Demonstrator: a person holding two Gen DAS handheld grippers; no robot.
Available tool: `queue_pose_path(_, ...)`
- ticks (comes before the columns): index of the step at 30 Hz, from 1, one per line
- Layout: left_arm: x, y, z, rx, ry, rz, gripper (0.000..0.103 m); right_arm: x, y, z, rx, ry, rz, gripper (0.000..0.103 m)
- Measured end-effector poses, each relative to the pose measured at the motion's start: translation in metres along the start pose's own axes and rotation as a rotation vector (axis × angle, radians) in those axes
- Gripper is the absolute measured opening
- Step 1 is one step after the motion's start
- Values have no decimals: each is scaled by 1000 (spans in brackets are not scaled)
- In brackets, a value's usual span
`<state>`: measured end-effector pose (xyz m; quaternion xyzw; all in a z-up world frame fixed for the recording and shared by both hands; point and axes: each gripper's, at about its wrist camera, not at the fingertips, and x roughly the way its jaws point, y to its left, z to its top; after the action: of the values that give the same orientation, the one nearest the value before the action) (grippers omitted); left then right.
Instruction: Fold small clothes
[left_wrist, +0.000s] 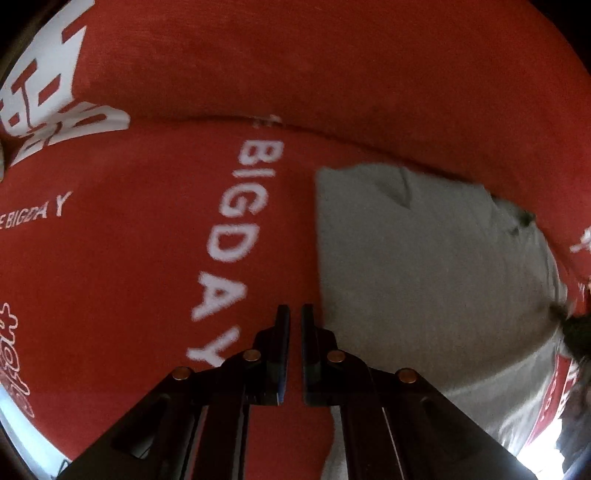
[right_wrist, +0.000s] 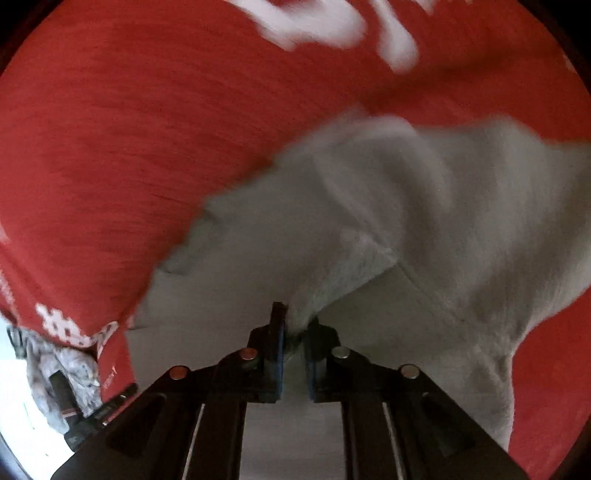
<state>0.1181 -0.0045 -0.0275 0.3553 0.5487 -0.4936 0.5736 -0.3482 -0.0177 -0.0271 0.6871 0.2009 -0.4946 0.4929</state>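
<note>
Grey garment, small and soft, has a raised fold of its cloth pinched between the right tongs, which are clenched on it right at their tips. From there it spreads ahead and out to the right of those tongs, lying over the red cloth with white lettering that covers the table. The left tongs are clenched on nothing, hanging over bare red cloth with the garment's straight edge just to their right. To do this fold well, I would judge the pinched fold should be carried across low and level so the layer beneath stays flat, and the empty left tongs could press near that straight edge to keep it from dragging. Farther off, to the left of the right tongs at the cloth's edge, lies a patterned bundle with a dark tool beside it. No containers show in either view.
</note>
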Motion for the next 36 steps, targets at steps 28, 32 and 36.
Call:
queue_pose_path(28, 52, -30, 73, 67, 1, -70, 12, 15, 50, -12, -61, 5, 63, 8)
queue_pose_path(32, 59, -11, 66, 2, -18, -78, 11, 4, 65, -3, -130, -53, 86, 8)
queue_pose_path(36, 61, -11, 62, -7, -24, -77, 12, 23, 28, 2, -32, 0, -123, 20)
